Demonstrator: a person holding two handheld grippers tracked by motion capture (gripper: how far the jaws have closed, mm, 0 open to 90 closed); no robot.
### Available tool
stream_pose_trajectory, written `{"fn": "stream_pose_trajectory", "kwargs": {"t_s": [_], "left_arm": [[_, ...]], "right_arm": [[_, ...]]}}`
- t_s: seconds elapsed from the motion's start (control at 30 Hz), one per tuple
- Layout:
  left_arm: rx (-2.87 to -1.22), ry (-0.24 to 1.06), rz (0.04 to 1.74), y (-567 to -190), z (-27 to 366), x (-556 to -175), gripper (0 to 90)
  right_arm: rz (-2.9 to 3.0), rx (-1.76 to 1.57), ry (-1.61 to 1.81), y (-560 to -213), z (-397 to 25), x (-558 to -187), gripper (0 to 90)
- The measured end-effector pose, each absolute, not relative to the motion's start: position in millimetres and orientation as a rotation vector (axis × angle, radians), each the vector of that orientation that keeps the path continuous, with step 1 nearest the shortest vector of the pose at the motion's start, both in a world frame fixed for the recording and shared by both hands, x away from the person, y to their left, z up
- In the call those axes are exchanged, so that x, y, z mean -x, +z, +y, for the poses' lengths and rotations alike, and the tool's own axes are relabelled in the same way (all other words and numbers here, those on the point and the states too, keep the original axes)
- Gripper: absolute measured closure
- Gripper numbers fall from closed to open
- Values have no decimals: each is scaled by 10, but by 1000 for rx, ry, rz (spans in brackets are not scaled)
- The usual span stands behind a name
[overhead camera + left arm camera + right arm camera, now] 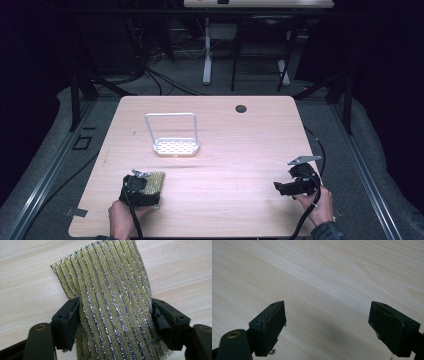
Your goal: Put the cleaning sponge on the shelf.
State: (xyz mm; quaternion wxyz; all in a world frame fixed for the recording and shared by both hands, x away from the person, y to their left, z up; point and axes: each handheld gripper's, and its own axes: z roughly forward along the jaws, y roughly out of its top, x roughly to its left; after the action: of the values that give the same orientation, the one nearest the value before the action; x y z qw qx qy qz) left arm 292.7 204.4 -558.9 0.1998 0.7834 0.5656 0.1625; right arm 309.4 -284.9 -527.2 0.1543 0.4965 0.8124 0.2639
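Note:
A gold and silver ribbed scouring pad (pixel 155 181) lies on the wooden table (pixel 225 150) near its front left. My left gripper (pixel 144 188) is over the pad's near end, held by a hand. In the left gripper view the pad (pixel 112 297) runs up between the two jaws, which press on its two sides and pinch it slightly; the left gripper (pixel 115 312) is shut on it. At the front right my right gripper (pixel 281 189) points left, low over the table. It (pixel 327 322) stands open with bare wood between its jaws.
A white wire rack (pixel 175 146) with a tall loop handle and a perforated base stands at the middle left of the table. A dark round hole (pixel 241 108) sits near the far edge. Cables trail from both grippers toward the front.

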Motion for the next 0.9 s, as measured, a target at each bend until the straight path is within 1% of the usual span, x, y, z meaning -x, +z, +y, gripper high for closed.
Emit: {"fn": "stream_pose_trajectory", "kwargs": {"t_s": [0.9], "left_arm": [[-2197, 479, 1456, -5440, 2031, -2873, 416]], "right_arm": [[2329, -1410, 751, -5266, -2856, -3092, 138]]}}
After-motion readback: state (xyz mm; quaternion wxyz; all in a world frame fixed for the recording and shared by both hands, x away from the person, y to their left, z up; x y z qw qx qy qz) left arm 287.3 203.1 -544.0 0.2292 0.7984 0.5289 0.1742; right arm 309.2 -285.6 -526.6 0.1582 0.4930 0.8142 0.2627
